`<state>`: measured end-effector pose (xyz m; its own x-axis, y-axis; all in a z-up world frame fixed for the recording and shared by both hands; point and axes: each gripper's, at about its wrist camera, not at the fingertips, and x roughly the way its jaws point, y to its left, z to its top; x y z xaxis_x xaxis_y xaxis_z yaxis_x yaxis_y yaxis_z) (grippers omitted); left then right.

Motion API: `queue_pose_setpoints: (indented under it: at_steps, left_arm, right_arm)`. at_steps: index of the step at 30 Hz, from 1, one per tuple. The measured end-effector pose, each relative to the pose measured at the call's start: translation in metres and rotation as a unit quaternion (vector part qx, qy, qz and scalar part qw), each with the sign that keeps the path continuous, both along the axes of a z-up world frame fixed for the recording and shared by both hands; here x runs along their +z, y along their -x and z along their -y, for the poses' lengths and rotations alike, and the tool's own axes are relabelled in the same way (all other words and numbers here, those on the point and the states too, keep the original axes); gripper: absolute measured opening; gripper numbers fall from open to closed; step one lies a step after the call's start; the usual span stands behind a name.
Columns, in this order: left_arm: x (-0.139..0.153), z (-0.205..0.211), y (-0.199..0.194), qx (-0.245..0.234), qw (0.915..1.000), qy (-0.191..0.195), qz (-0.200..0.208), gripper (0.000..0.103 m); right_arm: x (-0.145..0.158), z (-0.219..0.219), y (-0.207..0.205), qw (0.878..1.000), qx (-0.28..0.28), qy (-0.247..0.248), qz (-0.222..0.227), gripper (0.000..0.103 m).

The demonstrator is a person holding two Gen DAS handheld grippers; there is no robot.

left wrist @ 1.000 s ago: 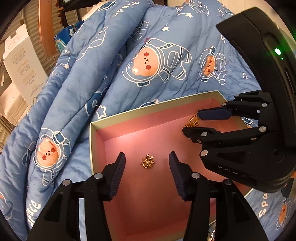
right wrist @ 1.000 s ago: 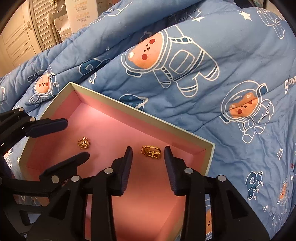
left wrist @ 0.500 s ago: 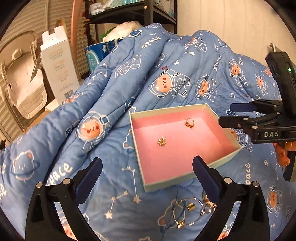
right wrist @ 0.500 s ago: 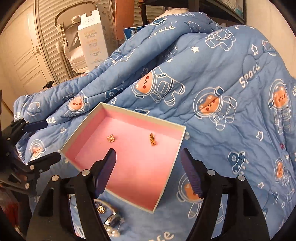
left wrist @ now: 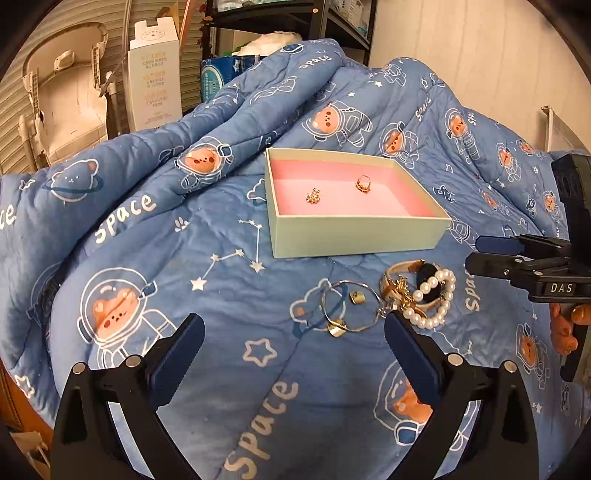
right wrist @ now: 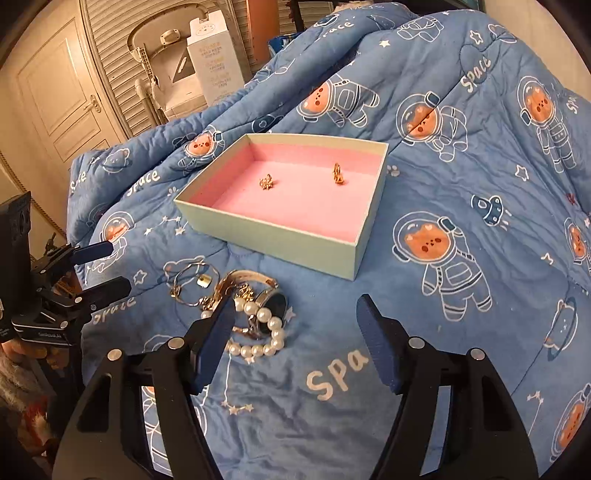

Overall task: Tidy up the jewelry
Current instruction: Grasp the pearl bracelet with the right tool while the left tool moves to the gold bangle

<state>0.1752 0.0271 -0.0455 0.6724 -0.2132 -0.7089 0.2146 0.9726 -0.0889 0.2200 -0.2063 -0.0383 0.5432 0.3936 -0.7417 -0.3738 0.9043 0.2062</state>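
A pale green box (left wrist: 351, 236) (right wrist: 273, 240) with pink lining sits on the blue quilt. Inside lie a gold star-shaped piece (left wrist: 313, 196) (right wrist: 266, 181) and a gold ring (left wrist: 363, 183) (right wrist: 338, 173). In front of the box lies a heap: pearl bracelet (left wrist: 432, 302) (right wrist: 264, 332), watch (left wrist: 428, 278) (right wrist: 275, 304), thin hoop (left wrist: 349, 306) (right wrist: 190, 280), small ring (left wrist: 356, 296) (right wrist: 203, 282). My left gripper (left wrist: 291, 328) (right wrist: 114, 266) hangs wide open over the quilt, left of the heap. My right gripper (right wrist: 295, 306) (left wrist: 474, 254) is open, its jaws closing slightly, pressing on nothing.
The astronaut-print quilt (left wrist: 221, 332) is bunched into folds behind and left of the box. Past it stand a tall white carton (left wrist: 155, 74) (right wrist: 214, 55), a metal shelf (left wrist: 314, 22) and a panelled door (right wrist: 59, 92). A person's fingers (left wrist: 565, 325) hold the right gripper's handle.
Both grippers have drawn back from inside the box and opened wider, leaving the star piece and the ring in it. The heap of jewelry has come into view.
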Motion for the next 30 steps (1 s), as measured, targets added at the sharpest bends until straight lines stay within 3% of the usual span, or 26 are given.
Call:
queue_pose_setpoints:
  at_steps: [2,8,15,20,30]
  left_arm:
    - [-0.004,0.003,0.005,-0.002,1.0000,0.007,-0.004,0.096]
    - [-0.016,0.010,0.007,-0.005,0.9998,0.012,-0.014,0.095]
    - [-0.022,0.015,0.004,-0.019,0.9997,-0.009,-0.015,0.095]
    - [-0.022,0.018,-0.003,-0.034,0.9993,-0.003,-0.018,0.093]
    - [-0.035,0.041,-0.024,-0.075,0.9944,-0.071,-0.024,0.093]
  right_arm:
    - [-0.007,-0.002,0.002,1.000,0.008,-0.005,-0.010,0.056]
    - [-0.023,-0.006,0.001,0.999,0.023,-0.022,-0.024,0.049]
    - [-0.035,-0.009,-0.004,0.998,0.042,-0.034,-0.037,0.038]
    - [-0.033,-0.013,0.000,0.997,0.059,-0.039,-0.037,0.015]
    - [-0.023,-0.013,0.010,0.997,0.059,-0.048,-0.028,0.010]
